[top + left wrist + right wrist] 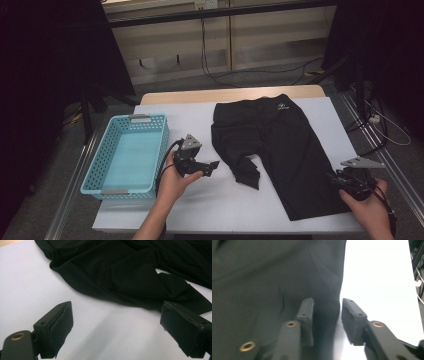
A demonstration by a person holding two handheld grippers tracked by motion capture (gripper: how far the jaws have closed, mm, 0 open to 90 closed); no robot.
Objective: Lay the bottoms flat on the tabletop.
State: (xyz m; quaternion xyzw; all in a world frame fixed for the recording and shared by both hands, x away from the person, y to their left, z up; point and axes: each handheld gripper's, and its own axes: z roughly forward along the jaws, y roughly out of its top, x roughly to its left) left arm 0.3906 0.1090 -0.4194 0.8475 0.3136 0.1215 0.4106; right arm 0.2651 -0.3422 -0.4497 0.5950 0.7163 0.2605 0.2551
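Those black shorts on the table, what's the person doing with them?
A person holds a hand-held gripper in each hand over black shorts spread on a white table. The left hand-held gripper is open and points at the crumpled leg without touching it. The right hand-held gripper has its jaws a little apart at the outer edge of the other leg, with nothing pinched yet. A blue basket stands empty at the left.

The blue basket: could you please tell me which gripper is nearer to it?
Left. The left gripper is just right of the basket; the right gripper is beyond the shorts.
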